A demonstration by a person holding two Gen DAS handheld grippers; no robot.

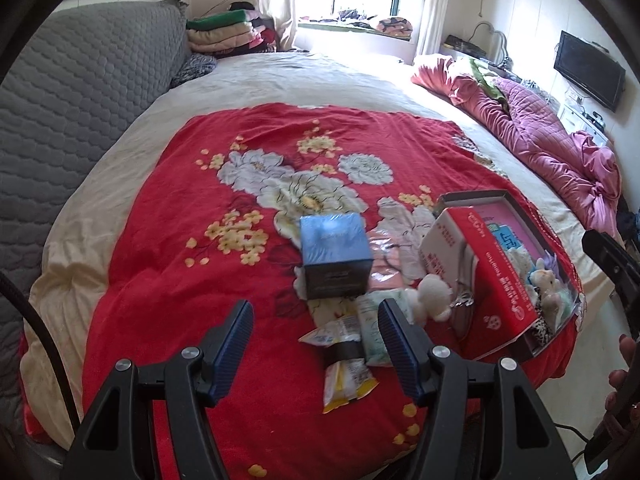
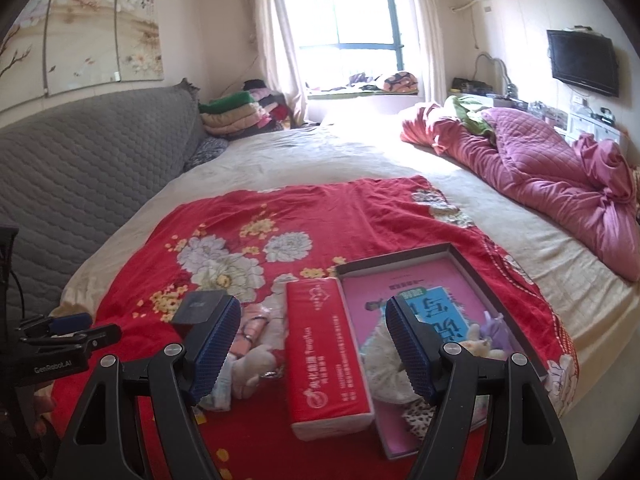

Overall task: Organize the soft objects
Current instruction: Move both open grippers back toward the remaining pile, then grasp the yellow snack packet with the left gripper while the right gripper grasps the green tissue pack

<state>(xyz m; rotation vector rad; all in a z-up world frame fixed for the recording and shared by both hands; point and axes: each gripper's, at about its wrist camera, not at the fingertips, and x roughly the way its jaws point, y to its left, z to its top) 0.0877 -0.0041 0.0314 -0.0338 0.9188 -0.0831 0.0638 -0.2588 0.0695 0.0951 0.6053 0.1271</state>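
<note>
- My left claw (image 1: pixel 316 344) hangs wide open over the red floral blanket (image 1: pixel 168 240), gripping nothing.
- My right claw (image 2: pixel 314 344) is just as wide open and empty, hovering above the red tissue pack (image 2: pixel 324 356).
- The loose soft things lie in a small heap just ahead of my left claw and a little to its right: a white plush toy (image 1: pixel 432 296), a pale wipes packet (image 1: pixel 372 332) and a yellow-white snack packet (image 1: pixel 348 384).
- The wipes packet lies with its long axis running roughly away from me, close against my left claw's right finger.
- I judge the left claw is the nearer one for that heap; the plush sits right of its centre line, so I would need to shift right before closing.
- The shallow box (image 2: pixel 460 256) with its pink lining sits right of the tissue pack and already holds several small plush toys (image 2: pixel 492 336) at its near end.
- A blue-topped dark box (image 1: pixel 334 256) stands just beyond the heap.
- All of it rests on a big bed (image 2: pixel 320 152) with a grey quilted headboard (image 2: pixel 92 160) at left, a crumpled pink quilt (image 2: pixel 552 176) at right, and a bright window (image 2: pixel 344 20) beyond.
</note>
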